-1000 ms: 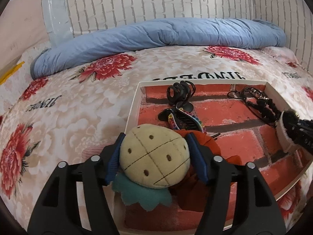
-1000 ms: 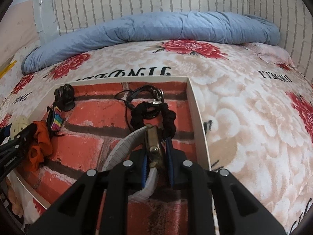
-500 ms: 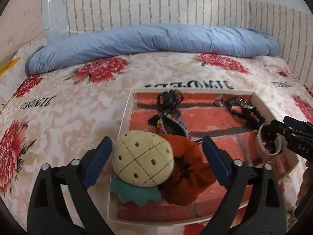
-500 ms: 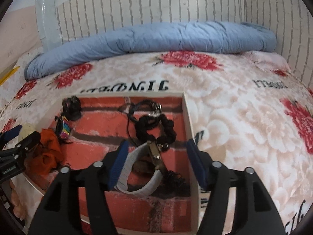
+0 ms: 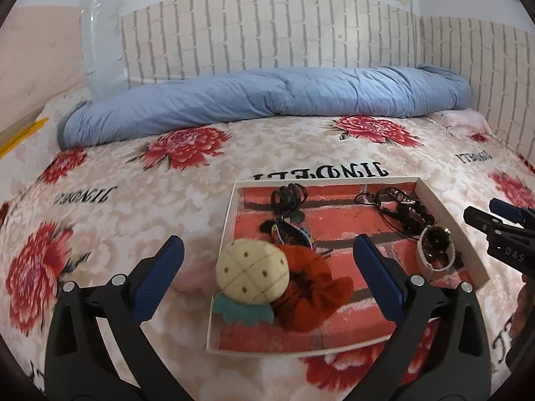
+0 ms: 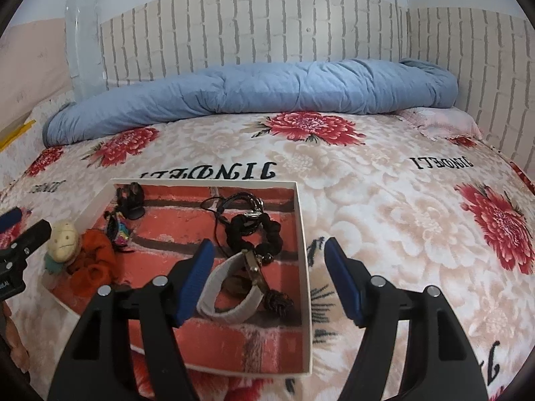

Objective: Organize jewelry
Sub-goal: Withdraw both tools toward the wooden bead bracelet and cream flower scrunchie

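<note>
A shallow white tray (image 5: 224, 250) lined with a red brick print lies on the bed. At its near left edge sits a cream pineapple plush (image 5: 252, 269) joined to an orange scrunchie (image 5: 312, 295). My left gripper (image 5: 268, 243) hangs above them, its jaws opening, pads well clear of the plush. Near the tray's right wall (image 6: 302, 250) rests a white-strapped watch (image 6: 234, 289). My right gripper (image 6: 269, 245) stands open over it, touching nothing. A black beaded band (image 6: 255, 234), a black claw clip (image 5: 289, 197) and a colourful clip (image 5: 294, 234) also lie in the tray.
A floral bedspread (image 5: 100, 217) covers the bed around the tray. A rolled blue duvet (image 5: 267, 103) lies along the far side against a pale brick-pattern wall (image 5: 267, 33). A pink pillow (image 6: 444, 123) sits at the far right.
Both grippers have opened and pulled back upward. The left one let go of the pineapple plush, the right one let go of the watch; both things now lie in the tray.
</note>
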Demonstrator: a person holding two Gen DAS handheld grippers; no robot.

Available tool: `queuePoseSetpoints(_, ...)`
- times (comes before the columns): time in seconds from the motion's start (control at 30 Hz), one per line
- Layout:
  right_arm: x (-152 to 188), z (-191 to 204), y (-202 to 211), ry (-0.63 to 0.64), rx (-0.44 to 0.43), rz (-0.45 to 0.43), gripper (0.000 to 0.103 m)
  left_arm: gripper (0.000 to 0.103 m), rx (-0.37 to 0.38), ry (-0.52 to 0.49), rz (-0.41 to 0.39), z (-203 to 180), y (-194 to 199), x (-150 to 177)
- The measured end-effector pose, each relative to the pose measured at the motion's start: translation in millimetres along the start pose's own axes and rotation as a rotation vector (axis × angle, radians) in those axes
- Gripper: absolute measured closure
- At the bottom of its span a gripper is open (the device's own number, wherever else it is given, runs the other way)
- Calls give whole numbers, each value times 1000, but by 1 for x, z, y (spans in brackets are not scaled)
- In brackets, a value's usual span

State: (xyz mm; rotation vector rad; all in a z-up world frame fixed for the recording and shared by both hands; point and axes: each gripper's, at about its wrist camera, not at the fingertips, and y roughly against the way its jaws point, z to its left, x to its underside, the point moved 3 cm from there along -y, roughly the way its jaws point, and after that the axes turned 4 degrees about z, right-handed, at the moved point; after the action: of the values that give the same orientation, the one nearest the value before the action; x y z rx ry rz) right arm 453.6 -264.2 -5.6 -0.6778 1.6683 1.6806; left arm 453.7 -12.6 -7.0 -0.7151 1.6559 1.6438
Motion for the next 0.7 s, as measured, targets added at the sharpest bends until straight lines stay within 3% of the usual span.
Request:
queuePoseSetpoints(0.3,35,-18,46,2,12,13,36,5,-20,6,22,6,47,32)
queuePoseSetpoints(0.5,68,-22,64,19,19,44,36,5,6,50,69,11,62,66)
queuePoseSetpoints(0.7,91,-16,77,52,22,64,36,5,-27,51,108,8,74,97)
